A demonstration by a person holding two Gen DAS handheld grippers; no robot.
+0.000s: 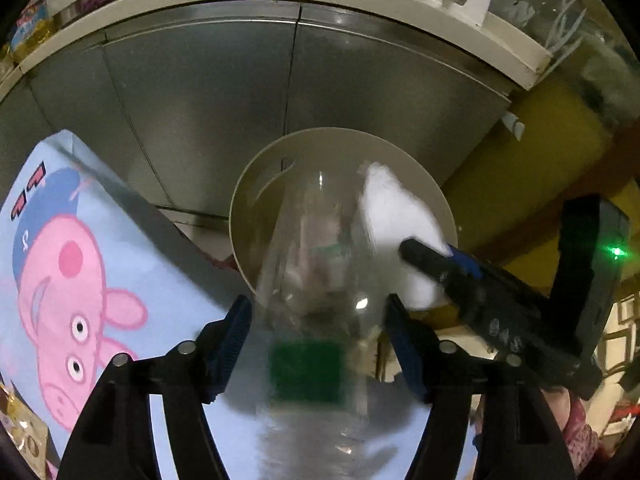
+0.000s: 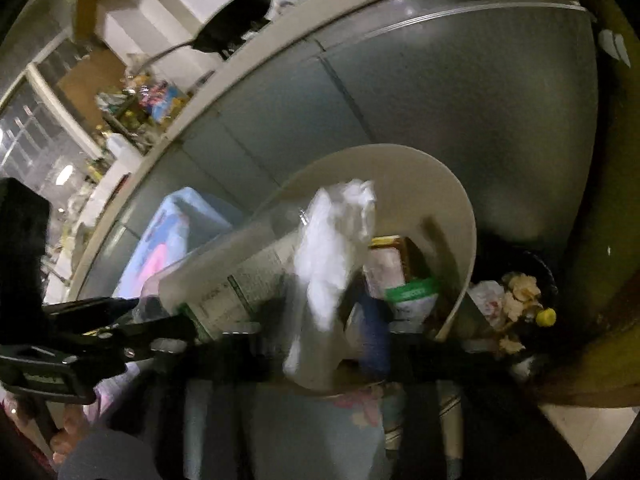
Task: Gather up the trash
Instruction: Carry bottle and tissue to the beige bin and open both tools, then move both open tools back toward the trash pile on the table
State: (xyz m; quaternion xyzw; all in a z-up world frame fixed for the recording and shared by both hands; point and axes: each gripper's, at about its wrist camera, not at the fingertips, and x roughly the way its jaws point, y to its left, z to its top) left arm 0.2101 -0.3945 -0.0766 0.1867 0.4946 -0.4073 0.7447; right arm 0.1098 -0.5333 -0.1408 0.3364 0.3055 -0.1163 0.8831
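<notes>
My left gripper (image 1: 318,320) is shut on a clear plastic bottle (image 1: 316,280) with a green label, held neck-first over a beige trash bin (image 1: 256,184). My right gripper (image 2: 320,336) is shut on a white crumpled tissue (image 2: 332,248) above the same bin (image 2: 460,208); it also shows in the left wrist view (image 1: 424,256) at the bin's right edge with the tissue (image 1: 396,216). The bottle (image 2: 240,264) lies across the bin's left rim in the right wrist view. Packets and wrappers (image 2: 408,288) lie inside the bin.
A blue cloth with a pink cartoon pig (image 1: 72,280) covers a surface at the left. Grey cabinet doors (image 1: 248,88) stand behind the bin. A black bin (image 2: 520,300) with food scraps and a yellow cap sits to the right.
</notes>
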